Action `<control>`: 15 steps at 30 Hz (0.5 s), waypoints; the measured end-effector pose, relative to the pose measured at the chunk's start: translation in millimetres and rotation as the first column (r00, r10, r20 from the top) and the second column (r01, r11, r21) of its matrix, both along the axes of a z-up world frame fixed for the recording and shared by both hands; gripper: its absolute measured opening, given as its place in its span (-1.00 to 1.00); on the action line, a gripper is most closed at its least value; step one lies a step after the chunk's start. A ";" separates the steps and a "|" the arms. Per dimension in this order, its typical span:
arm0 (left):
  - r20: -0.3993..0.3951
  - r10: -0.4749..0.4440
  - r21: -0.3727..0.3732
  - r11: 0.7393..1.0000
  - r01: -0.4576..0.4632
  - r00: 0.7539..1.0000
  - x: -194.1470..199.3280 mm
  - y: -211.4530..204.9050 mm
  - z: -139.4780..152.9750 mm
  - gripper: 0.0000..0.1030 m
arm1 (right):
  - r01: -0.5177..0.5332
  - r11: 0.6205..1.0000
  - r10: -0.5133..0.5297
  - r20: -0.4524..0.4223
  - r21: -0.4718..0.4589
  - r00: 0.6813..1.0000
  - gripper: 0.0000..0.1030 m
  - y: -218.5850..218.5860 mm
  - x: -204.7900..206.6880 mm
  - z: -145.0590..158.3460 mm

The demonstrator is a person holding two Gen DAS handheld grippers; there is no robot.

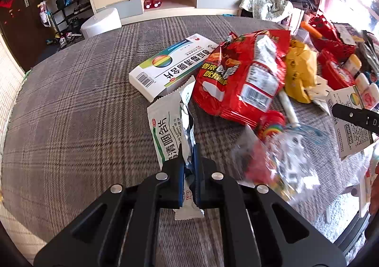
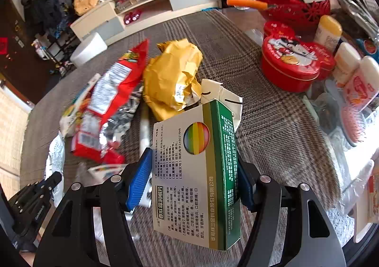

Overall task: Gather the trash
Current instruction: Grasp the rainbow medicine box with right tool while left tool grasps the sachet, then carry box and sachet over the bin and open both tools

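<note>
Collecting is just beginning: left gripper [image 1: 189,160] is pinching a white sachet [image 1: 169,128], right gripper [image 2: 194,172] is clamping a medicine box [image 2: 196,172], while red snack bag [image 1: 241,77], yellow wrapper [image 2: 173,79] and more are lying on the table [image 1: 71,101].

light: bright daylight from right, glare there | blur: motion-smeared foreground wrappers | edges: fisheye-bent, dark corners

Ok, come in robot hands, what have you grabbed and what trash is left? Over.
Left gripper shut on white wrapper. Right gripper shut on medicine box. Red snack bag, yellow bag left on table.
</note>
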State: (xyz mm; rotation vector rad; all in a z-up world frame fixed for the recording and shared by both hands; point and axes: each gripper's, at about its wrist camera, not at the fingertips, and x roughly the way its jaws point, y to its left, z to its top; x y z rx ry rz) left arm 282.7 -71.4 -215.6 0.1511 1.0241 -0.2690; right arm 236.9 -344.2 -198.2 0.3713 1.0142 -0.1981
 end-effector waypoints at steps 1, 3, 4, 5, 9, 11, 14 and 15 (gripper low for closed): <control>0.002 0.001 -0.003 1.000 -0.001 1.000 -5.8 1.8 3.9 -0.89 | -0.004 1.000 0.004 0.008 -0.002 1.000 0.27 2.1 -7.1 6.0; 0.005 0.006 -0.013 1.000 -0.006 1.000 -23.1 6.6 14.5 -0.90 | -0.015 1.000 0.015 0.023 -0.005 1.000 0.27 10.1 -20.4 18.0; 0.006 0.011 -0.019 1.000 -0.011 1.000 -31.4 9.3 19.7 -0.90 | -0.023 1.000 0.024 0.033 -0.007 0.999 0.27 15.9 -28.8 25.0; 0.012 0.023 -0.027 0.999 -0.023 1.000 -45.6 13.7 28.7 -0.90 | -0.033 0.999 0.033 0.044 -0.011 0.998 0.27 22.6 -38.1 31.9; 0.044 0.042 -0.064 0.997 -0.039 0.998 -95.3 27.1 55.3 -0.90 | -0.067 0.997 0.069 0.079 -0.030 0.994 0.27 53.0 -68.1 53.0; 0.057 0.050 -0.076 0.996 -0.046 0.997 -118.4 33.8 65.3 -0.90 | -0.074 0.997 0.075 0.093 -0.019 0.993 0.27 59.7 -85.2 59.4; 0.073 0.051 -0.088 0.995 -0.045 0.996 -156.5 42.7 73.7 -0.90 | -0.090 0.996 0.091 0.098 -0.020 0.991 0.27 73.9 -112.3 65.5; 0.073 0.052 -0.094 0.995 -0.045 0.996 -169.3 46.1 74.7 -0.90 | -0.099 0.995 0.101 0.099 -0.030 0.990 0.27 80.0 -124.0 66.8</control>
